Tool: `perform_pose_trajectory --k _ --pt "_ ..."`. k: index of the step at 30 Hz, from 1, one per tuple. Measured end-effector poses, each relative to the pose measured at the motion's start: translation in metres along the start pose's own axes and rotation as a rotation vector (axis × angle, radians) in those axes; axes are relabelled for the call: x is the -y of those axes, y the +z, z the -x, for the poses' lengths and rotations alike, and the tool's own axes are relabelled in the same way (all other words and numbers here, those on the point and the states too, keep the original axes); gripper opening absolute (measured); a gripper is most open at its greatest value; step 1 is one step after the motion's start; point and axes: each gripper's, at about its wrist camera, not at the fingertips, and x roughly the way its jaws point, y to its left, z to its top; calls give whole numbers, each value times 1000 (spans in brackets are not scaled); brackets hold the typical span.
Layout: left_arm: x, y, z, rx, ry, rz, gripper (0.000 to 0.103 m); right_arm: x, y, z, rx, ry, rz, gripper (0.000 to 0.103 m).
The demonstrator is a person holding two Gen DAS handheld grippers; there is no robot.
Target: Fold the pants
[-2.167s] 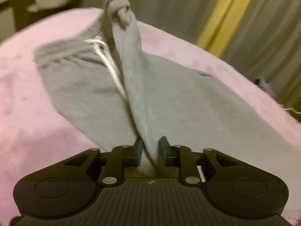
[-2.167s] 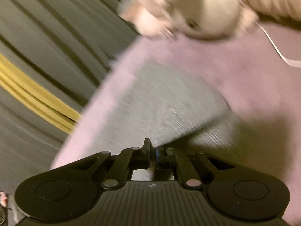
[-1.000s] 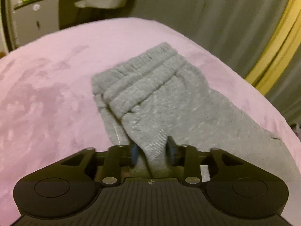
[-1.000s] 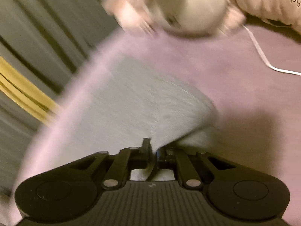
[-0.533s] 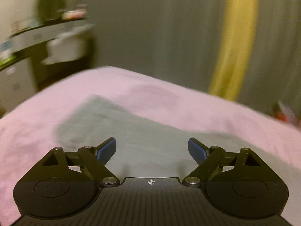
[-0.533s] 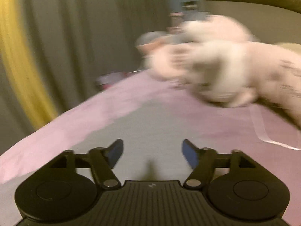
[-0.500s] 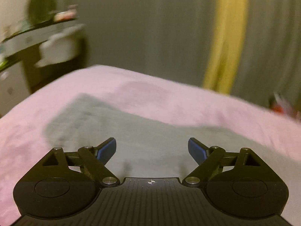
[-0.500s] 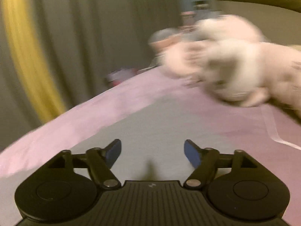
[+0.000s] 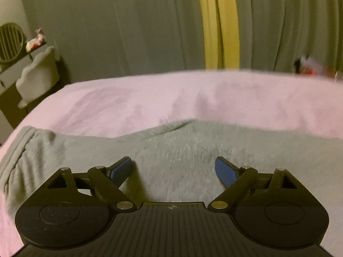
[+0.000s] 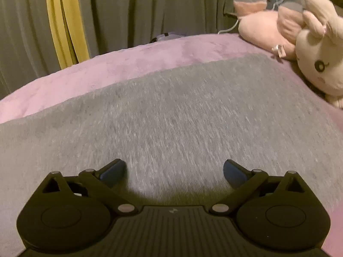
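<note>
Now that both of my tools have let go, the pants (image 9: 182,150) lie flat on the pink bed (image 9: 128,102), folded lengthwise so that one leg covers the other. One second ago my left gripper (image 9: 173,169) was closed on a bunch of grey cloth near the waistband, and my right gripper (image 10: 173,171) was pinching the cloth at the leg end. Now the fingers of both are spread wide, with nothing between them, and they hover low over the cloth.

From the left view the ribbed waistband (image 9: 19,150) is at the far left, a little wrinkled. From the right view the legs reach toward the plush rabbit (image 10: 321,60) and the pink plush (image 10: 263,30) beside it; the leg end lies near them, and I cannot tell if it touches.

I judge that the first fold is finished. What remains, I think, is to fold across the length, bringing the leg end to the waistband. The toys are close, so lifting that end may drag against them.
</note>
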Motion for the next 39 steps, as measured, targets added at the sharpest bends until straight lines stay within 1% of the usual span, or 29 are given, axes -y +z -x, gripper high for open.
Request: perform_pose_trajectory --k 1,2,3,5,6,7,8,9,10,11,12,14,15,17,18,19,21,24,25,27,28,30,32,33,34,36,37,38,39 --pt "3 1 -10 -16 21 -9 99 1 -3 4 6 2 -1 99" --pt "3 4 -18 -10 52 7 100 1 -3 3 10 8 -8 99" --pt "1 9 -23 14 87 44 100 1 -3 3 13 13 -18 99" --pt "1 20 -32 16 154 56 100 4 -1 -1 18 19 -23 99" --pt "-1 26 -34 4 210 57 95 3 -1 -2 19 18 -22 99" --pt "-3 30 -34 -14 235 55 87 3 -2 -2 21 19 -19 99" --pt "-7 33 -31 -24 225 56 85 3 0 -3 21 20 -22 99" --pt "-13 32 -21 -19 168 63 86 4 1 -4 22 19 -22 99" --pt "-19 27 -11 2 113 72 89 2 3 -3 16 13 -21 99" --pt "-25 20 0 29 74 75 91 1 7 -2 7 13 -24 99" --pt "-31 10 13 53 47 67 95 -2 9 1 10 32 -30 99" --pt "-38 -6 27 63 48 50 95 -15 16 10 49 104 -22 97" --pt "-41 -14 36 56 50 51 95 -25 20 13 68 127 2 91" --pt "-48 -27 42 39 38 99 95 -52 26 14 81 188 64 76" --pt "-52 -33 45 26 32 134 95 -65 28 10 71 227 79 53" --pt "-55 -38 46 17 27 160 95 -80 29 4 47 250 95 41" --pt "-58 -47 49 13 11 204 95 -105 27 -9 32 254 141 40" --pt "-58 -52 41 -15 22 219 95 -135 32 -26 78 197 222 40" --pt "-61 -52 37 -22 29 234 95 -139 39 -31 72 191 215 40" --pt "-63 -54 30 -28 45 255 96 -137 58 -46 57 187 161 41" --pt "-64 -55 28 -28 49 260 97 -135 65 -51 61 172 144 41" --pt "-66 -56 29 -26 50 276 97 -130 79 -58 28 114 118 41" --pt "-68 -57 28 -24 54 283 97 -123 84 -45 26 159 55 41" --pt "-68 -57 28 -25 52 286 97 -123 79 -33 35 203 46 41" --pt "-68 -58 27 -24 50 291 97 -129 71 -21 38 255 70 41" --pt "-66 -57 26 -21 55 286 97 -142 46 -2 31 323 143 41" --pt "-64 -57 25 -18 62 274 97 -145 35 2 23 335 171 41" --pt "-62 -57 26 -17 67 265 98 -145 25 1 15 325 193 41" --pt "-63 -57 27 -15 67 263 98 -139 16 -4 3 286 198 41"
